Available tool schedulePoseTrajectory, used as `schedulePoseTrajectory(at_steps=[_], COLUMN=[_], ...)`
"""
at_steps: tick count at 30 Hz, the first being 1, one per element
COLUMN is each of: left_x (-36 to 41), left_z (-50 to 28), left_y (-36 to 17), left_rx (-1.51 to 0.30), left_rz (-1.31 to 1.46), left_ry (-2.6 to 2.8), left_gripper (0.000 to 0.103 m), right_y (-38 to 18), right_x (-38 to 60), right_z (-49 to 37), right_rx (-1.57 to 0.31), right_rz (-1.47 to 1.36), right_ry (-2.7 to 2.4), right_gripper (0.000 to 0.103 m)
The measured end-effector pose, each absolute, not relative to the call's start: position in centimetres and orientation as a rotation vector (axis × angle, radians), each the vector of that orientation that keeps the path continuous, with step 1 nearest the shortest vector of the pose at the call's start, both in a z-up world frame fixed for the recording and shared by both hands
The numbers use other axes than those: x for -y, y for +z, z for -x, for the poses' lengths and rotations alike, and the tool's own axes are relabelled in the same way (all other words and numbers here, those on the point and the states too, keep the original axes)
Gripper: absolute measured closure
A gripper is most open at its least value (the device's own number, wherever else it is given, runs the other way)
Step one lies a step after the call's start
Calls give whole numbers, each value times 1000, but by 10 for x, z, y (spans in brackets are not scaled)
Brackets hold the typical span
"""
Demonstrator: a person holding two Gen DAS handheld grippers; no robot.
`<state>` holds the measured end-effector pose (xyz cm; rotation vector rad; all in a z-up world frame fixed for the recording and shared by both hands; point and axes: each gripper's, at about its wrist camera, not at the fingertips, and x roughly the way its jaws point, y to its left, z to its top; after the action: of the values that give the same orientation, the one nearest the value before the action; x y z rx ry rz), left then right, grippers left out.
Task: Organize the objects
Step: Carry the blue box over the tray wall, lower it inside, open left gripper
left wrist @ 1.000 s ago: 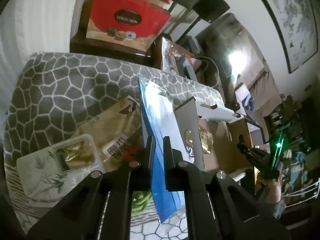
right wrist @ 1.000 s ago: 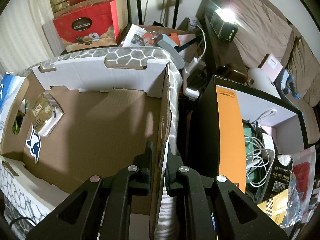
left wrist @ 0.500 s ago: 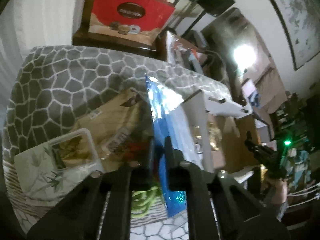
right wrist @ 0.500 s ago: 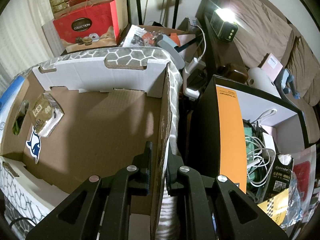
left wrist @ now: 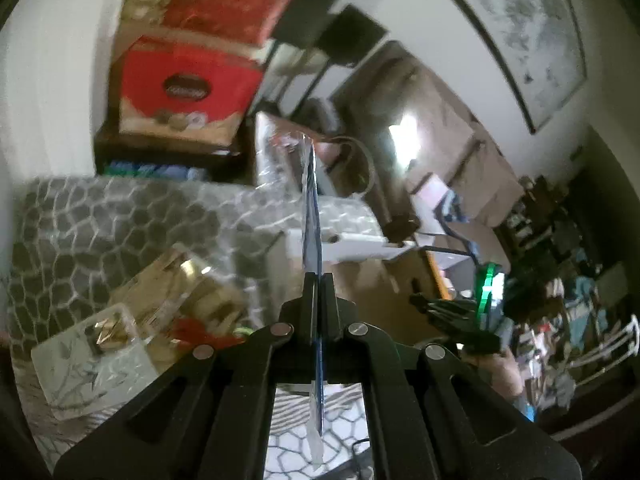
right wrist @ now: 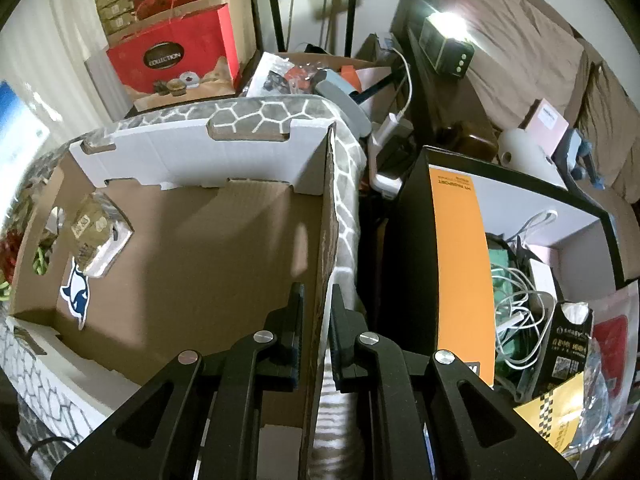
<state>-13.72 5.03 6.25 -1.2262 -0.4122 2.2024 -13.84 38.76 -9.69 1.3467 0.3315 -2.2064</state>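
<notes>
My left gripper (left wrist: 318, 280) is shut on a flat blue packet (left wrist: 311, 220), held edge-on and upright above the grey honeycomb-pattern surface (left wrist: 120, 216). The packet also shows at the left edge of the right wrist view (right wrist: 16, 120). My right gripper (right wrist: 318, 292) is shut on the right wall (right wrist: 328, 208) of an open cardboard box (right wrist: 192, 248). A small wrapped snack (right wrist: 94, 232) leans on the box's left wall. Brown snack bags (left wrist: 180, 284) and a white bamboo-print packet (left wrist: 84, 356) lie left of my left gripper.
Red gift boxes (right wrist: 176, 56) stand at the back. A black and orange box (right wrist: 460, 264) full of cables sits right of the cardboard box. A lit lamp (right wrist: 444, 40) and a brown sofa (right wrist: 520, 52) are at the far right.
My left gripper has lifted and turned the blue packet, so it now stands edge-on and higher over the surface. My right gripper and the box have stayed still.
</notes>
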Motion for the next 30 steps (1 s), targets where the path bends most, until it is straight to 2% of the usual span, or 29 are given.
schedulePoseTrajectory(at_steps=[6,16,30], left_x=[-102,-191,-259], left_z=[134,152,162], left_y=[79,39,8], left_rx=[266,65,-208], left_rz=[1201,1325,1376], left_ry=[2090,1901,1752], left_gripper=[102,102,102], right_y=[-93,-92,-92], right_x=[-388,-391,-395], right_z=[135,133,132], right_rx=[-324,-317,-325], right_rz=[-1339,-1345,-1352], right_ry=[-2204,-2199,-2188], right_gripper=[93,93,93])
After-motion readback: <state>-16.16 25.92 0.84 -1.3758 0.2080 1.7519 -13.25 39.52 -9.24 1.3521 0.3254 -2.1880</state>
